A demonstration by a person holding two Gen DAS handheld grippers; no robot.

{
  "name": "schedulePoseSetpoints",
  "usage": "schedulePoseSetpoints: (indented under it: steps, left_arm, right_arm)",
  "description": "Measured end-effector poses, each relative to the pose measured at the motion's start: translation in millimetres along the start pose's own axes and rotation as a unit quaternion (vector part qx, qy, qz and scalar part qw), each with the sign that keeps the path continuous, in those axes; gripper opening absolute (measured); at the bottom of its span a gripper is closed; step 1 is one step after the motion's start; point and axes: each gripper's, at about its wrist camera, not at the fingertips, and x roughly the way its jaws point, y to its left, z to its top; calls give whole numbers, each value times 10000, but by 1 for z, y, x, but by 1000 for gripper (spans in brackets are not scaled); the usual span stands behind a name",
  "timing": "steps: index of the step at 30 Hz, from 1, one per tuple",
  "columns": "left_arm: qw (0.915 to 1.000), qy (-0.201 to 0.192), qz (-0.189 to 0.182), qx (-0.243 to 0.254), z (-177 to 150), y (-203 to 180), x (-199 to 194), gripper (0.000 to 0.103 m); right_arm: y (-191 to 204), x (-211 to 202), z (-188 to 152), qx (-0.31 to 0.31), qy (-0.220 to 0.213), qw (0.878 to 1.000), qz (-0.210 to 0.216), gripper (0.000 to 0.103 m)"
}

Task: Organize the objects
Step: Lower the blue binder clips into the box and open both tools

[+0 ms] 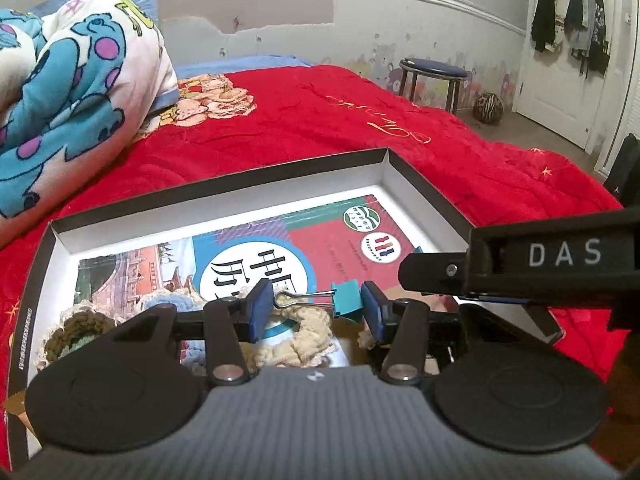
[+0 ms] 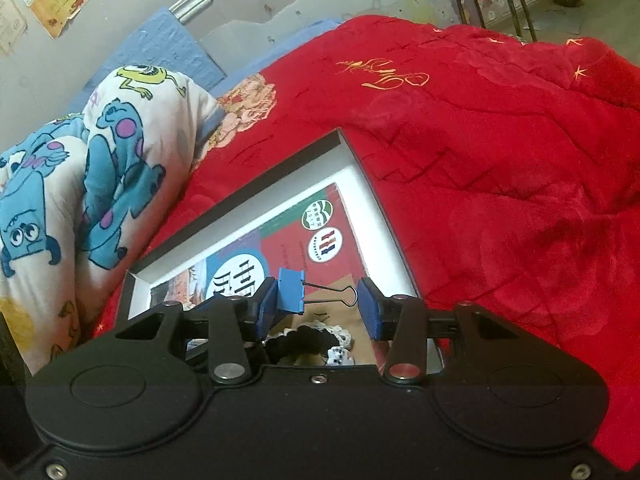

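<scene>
My left gripper [image 1: 316,306] is shut on a teal binder clip [image 1: 347,298], held lengthwise with its wire handle touching the left pad, above a shallow white box [image 1: 224,204] on the red bed. My right gripper [image 2: 320,302] is shut on a blue binder clip [image 2: 291,291], its body against the left pad and its wire handle reaching the right pad, over the same box [image 2: 372,184]. A colourful book [image 1: 320,240] lies in the box. Crocheted pieces [image 1: 296,336] lie on it; a black and white one [image 2: 316,340] shows below the right gripper. The right gripper's body [image 1: 540,264] crosses the left wrist view.
A red quilt [image 1: 320,120] covers the bed. A rolled cartoon blanket [image 1: 68,80] lies at the far left. A stool [image 1: 434,76], a striped ball [image 1: 488,107] and a door hung with clothes [image 1: 572,20] stand beyond the bed.
</scene>
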Motion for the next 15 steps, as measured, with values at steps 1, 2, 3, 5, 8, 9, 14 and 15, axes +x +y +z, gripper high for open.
schedulePoseSetpoints:
  steps: [1, 2, 3, 5, 8, 9, 14, 15]
  left_arm:
    - [10000, 3, 0, -1, 0, 0, 0, 53]
    - [10000, 4, -4, -8, 0, 0, 0, 53]
    - [10000, 4, -3, -6, 0, 0, 0, 53]
    - [10000, 12, -9, 38, -1, 0, 0, 53]
    - [10000, 13, 16, 93, -2, -2, 0, 54]
    - [9999, 14, 10, 111, -2, -3, 0, 54]
    - [10000, 2, -14, 86, -2, -1, 0, 54]
    - [10000, -18, -44, 60, -3, 0, 0, 57]
  right_arm:
    - [0, 0, 0, -26, -3, 10000, -17, 43]
    - [0, 0, 0, -29, -9, 10000, -40, 43]
    - [0, 0, 0, -19, -16, 10000, -22, 43]
    - [0, 0, 0, 1, 3, 10000, 18, 43]
    - [0, -1, 1, 21, 16, 10000, 36, 43]
    - [0, -1, 1, 17, 10, 10000, 8, 43]
    - [-1, -1, 1, 20, 28, 10000, 15, 43]
    - [-1, -1, 1, 16, 26, 10000, 6, 43]
